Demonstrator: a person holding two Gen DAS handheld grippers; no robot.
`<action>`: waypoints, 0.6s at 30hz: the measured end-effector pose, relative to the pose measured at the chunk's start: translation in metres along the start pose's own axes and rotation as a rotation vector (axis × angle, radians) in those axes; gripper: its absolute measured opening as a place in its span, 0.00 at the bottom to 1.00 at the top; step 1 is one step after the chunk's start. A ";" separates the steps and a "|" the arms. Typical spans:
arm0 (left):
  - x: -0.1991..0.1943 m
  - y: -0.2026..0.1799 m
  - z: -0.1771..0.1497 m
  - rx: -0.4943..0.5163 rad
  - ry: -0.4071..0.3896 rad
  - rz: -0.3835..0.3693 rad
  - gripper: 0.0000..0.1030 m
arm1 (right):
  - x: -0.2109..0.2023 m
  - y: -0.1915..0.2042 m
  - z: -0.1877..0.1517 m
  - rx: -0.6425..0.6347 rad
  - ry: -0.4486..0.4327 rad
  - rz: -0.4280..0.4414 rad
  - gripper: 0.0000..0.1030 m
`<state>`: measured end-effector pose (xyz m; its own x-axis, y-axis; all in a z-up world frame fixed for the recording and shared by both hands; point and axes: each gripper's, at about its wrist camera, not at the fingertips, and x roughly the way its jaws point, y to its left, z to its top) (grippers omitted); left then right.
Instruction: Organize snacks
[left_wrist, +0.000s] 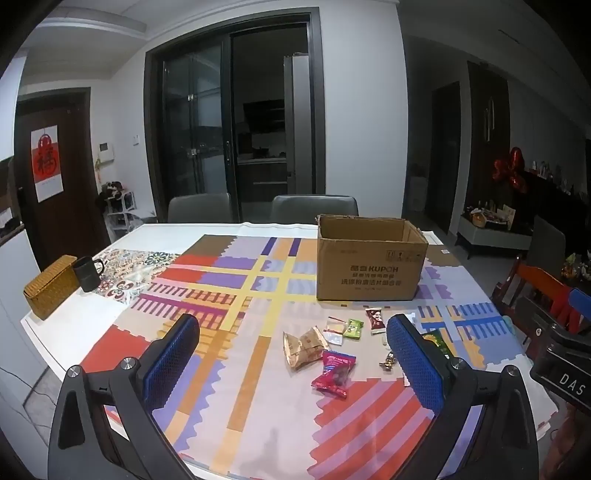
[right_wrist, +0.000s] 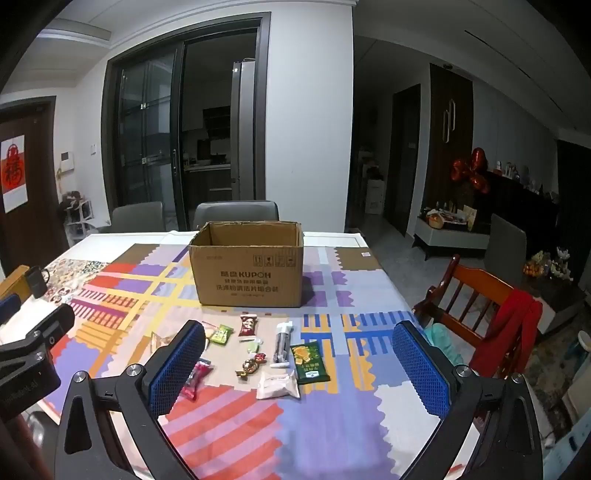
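A: Both grippers hover over the near edge of the desk (right_wrist: 369, 424), tilted down. Left gripper (left_wrist: 295, 369) jaws spread wide, nothing between the pads. Right gripper (right_wrist: 299, 369) the same: wide, empty.

B: Snacks?

A: Loose on the patterned cloth, ahead of both grippers. Pink packet (left_wrist: 334, 373) and crumpled gold wrapper (left_wrist: 303, 347) lie just ahead of the left gripper, between its fingers in its view. Dark green packet (right_wrist: 309, 362) and white pouch (right_wrist: 277, 384) lie ahead of the right gripper, touching or nearly so. Small red packet (right_wrist: 247, 325) and light green one (right_wrist: 221, 334) sit farther out.

B: The box?

A: Cardboard box (right_wrist: 246, 275) open-topped, upright, beyond the snacks. Inside not visible from here.

B: Anything else?

A: Dark mug (left_wrist: 86, 273) and woven basket (left_wrist: 50, 291), far off to the left gripper's left.
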<state>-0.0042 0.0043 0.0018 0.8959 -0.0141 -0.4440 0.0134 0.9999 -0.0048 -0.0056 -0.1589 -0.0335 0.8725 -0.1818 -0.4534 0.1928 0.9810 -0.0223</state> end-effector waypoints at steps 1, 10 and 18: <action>-0.002 0.001 0.000 -0.003 -0.003 0.001 1.00 | 0.000 0.000 0.000 0.013 0.004 0.006 0.99; 0.000 0.000 0.007 0.015 0.023 -0.001 1.00 | -0.001 0.000 0.001 0.004 -0.012 0.001 0.99; 0.004 -0.003 0.000 0.024 0.024 0.002 1.00 | -0.001 -0.001 0.001 0.005 -0.013 0.000 0.99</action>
<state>-0.0011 0.0009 0.0001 0.8851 -0.0121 -0.4652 0.0228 0.9996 0.0172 -0.0061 -0.1594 -0.0316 0.8785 -0.1825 -0.4415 0.1950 0.9807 -0.0173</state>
